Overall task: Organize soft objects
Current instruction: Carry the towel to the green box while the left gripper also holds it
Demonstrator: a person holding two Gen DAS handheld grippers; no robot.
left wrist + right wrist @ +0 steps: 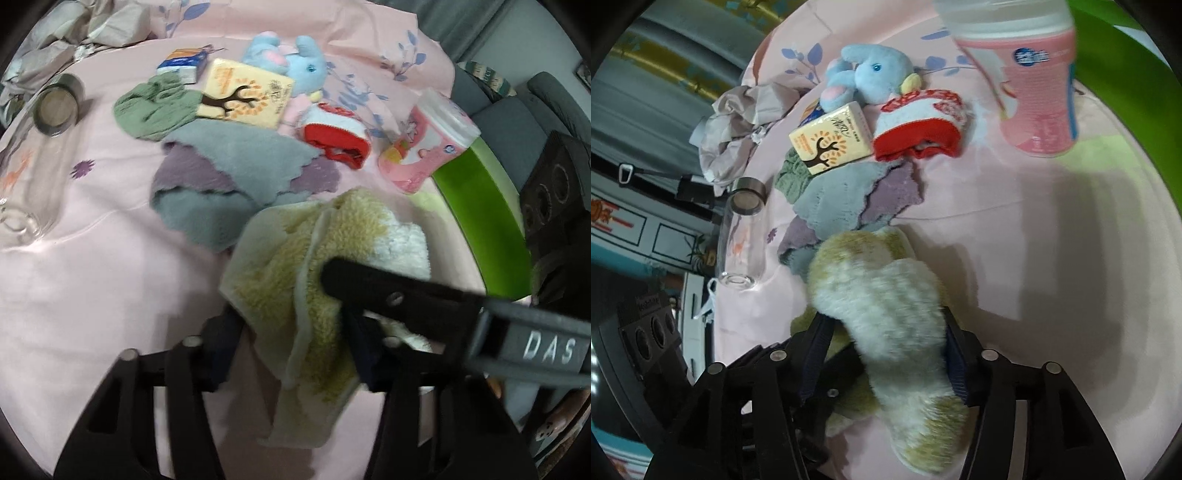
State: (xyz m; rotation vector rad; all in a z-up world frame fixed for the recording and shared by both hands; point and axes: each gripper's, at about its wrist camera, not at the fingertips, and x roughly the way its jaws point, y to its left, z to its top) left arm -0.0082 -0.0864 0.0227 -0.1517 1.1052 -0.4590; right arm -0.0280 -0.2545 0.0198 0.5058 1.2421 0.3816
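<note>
Both grippers are on the yellow-and-white fluffy towel (pixel 332 258) at the near edge of the pink bedsheet (pixel 92 295), just beside the green rim (pixel 484 221) on the right. In the left wrist view the left gripper (pixel 295 332) has a fold of towel hanging between its fingers; the right-hand pad touches the pile, but whether the left-hand pad presses too I cannot tell, so a firm grip is not certain. The right gripper's finger (pixel 369 280) lies across the towel from the right. In the right wrist view the right gripper (pixel 886 354) stands partly spread with a thick roll of towel (pixel 886 314) filling the gap, both pads against the fluff; it reads as a loose hold, not a hard pinch.

This towel looks light, limp and deep-piled. It will sag and drape wherever it is not supported, so an edge or corner is the place to take it, with enough cloth between the pads that the pile does not slip out.

Further off lies the rest: a grey cloth with scalloped edges (pixel 236 158) over a mauve one (pixel 192 177), a crinkled green cloth (pixel 155 107), a red-and-white knitted piece (pixel 340 136), a blue plush elephant (pixel 291 59). Not soft: a stiff tissue pack with a tree print (pixel 243 96), a pink bottle (pixel 424 144), a clear glass bottle with a metal cap (pixel 44 122).
</note>
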